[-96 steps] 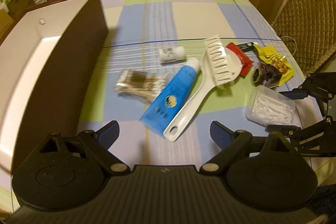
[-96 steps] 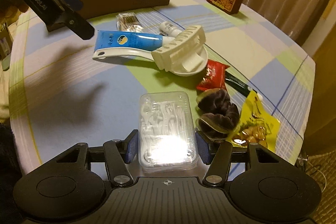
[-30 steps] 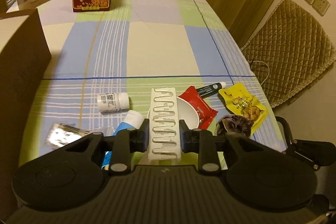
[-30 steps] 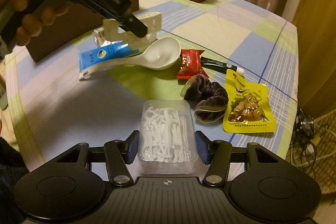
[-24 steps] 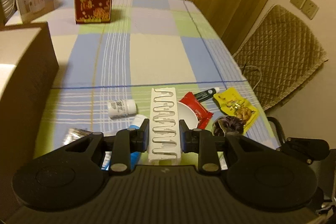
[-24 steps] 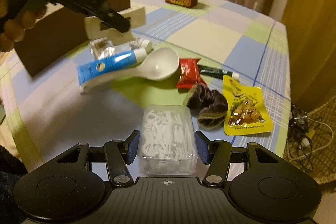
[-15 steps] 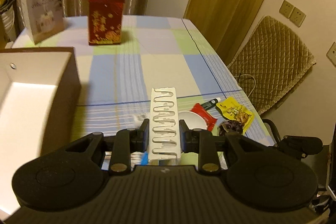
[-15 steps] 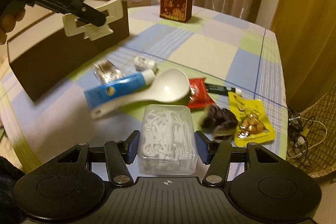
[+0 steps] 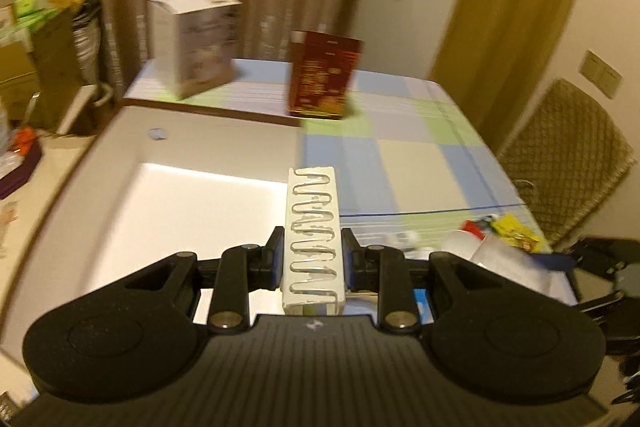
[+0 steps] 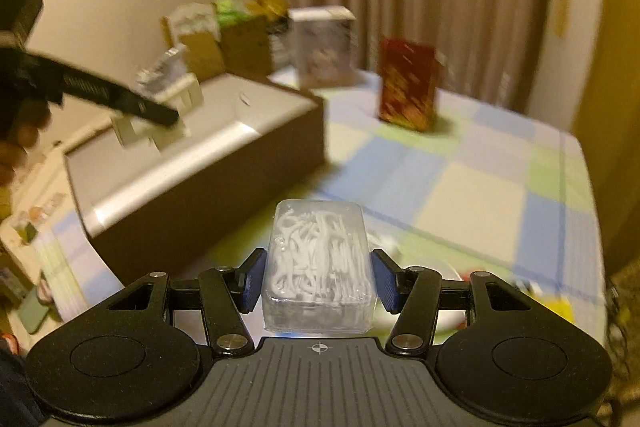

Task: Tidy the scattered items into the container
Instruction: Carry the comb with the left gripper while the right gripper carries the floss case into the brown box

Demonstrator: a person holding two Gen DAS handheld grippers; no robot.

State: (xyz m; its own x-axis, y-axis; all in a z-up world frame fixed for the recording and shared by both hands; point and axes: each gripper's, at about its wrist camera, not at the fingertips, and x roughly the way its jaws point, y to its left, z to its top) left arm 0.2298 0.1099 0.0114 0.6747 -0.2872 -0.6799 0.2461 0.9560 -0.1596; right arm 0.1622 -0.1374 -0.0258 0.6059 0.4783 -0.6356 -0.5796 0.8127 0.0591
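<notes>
A white hair claw clip point(image 9: 314, 239) is pinched between the closed fingers of the left gripper point(image 9: 313, 261) and is held in the air above the open box point(image 9: 180, 211) — a brown-walled container with a white interior, standing on the checked tablecloth point(image 9: 416, 163). In the right wrist view the same clip point(image 10: 160, 119) is seen over the box's white inside point(image 10: 192, 147), clear of its floor. A clear plastic case of white floss picks point(image 10: 318, 263) is clamped between the blue-padded fingers of the right gripper point(image 10: 318, 275), raised off the table just beside the box's brown side wall point(image 10: 224, 195). Further scattered items are left on the cloth to the right of the box, blurred: a white spoon point(image 9: 460, 241), a red packet point(image 9: 472, 226) and a yellow snack pouch point(image 9: 516, 233). At the far end of the table a red carton point(image 9: 324, 79) and a white carton point(image 9: 196, 43) are stood upright — well apart from the grippers.
</notes>
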